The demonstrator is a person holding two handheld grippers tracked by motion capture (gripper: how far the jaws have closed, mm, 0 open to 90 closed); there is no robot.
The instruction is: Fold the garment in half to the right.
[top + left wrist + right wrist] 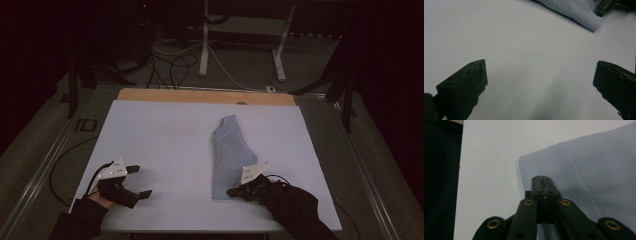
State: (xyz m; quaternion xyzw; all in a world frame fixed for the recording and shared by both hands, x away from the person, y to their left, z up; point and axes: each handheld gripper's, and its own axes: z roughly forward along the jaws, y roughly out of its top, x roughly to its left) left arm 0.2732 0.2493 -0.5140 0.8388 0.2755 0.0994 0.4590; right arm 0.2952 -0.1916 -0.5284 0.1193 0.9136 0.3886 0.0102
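A light blue garment [229, 155], folded into a long strip, lies on the white table top [160, 145] right of centre. Its ribbed hem [554, 167] points toward the near edge. My right gripper [233, 191] is shut, jaws pressed together, with the tips over the hem's near corner [541, 178]. The cloth lies flat there, and I see none pinched between the jaws. My left gripper [141, 181] hovers open over bare table at the near left, with nothing between its fingers [541, 63]. From that side, the garment's corner [584, 17] and the right gripper [602, 7] lie farther off.
A strip of wooden board [205, 96] borders the table's far edge. Beyond it, white desk legs [204, 45] stand on the floor among loose cables [175, 65]. A cable [57, 170] trails off the left side. The room is dark.
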